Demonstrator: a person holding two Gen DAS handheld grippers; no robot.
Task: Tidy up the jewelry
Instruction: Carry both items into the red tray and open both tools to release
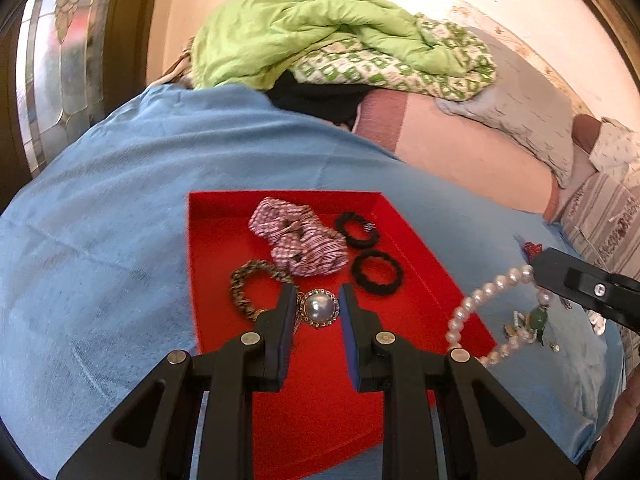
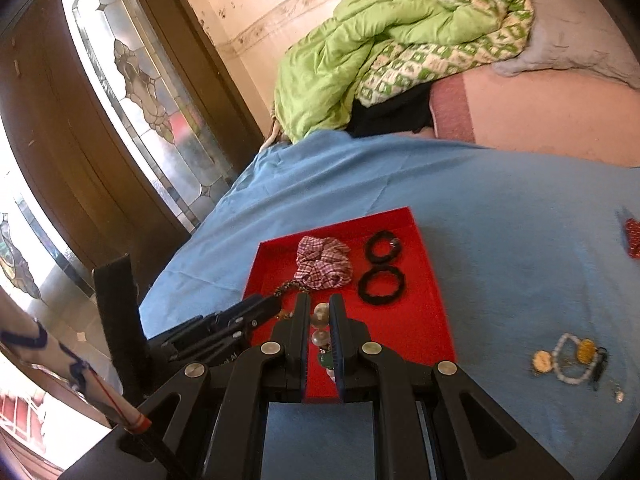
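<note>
Left wrist view: my left gripper [image 1: 316,308] hangs wide open, empty, its jaws either side of the pearl brooch [image 1: 319,307] lying in the red tray [image 1: 224,248], apparently just set there.

Right wrist view: my right gripper [image 2: 319,320] pinches a pearl necklace [image 2: 321,326], carrying it over the tray to drop.

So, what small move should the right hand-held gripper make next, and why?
Probably carry on leftward over the red tray and lower. The right hand-held gripper holds the pearl necklace lifted, its loop hanging at the tray's right edge. The tray already holds two black hair ties and a checked scrunchie.
</note>
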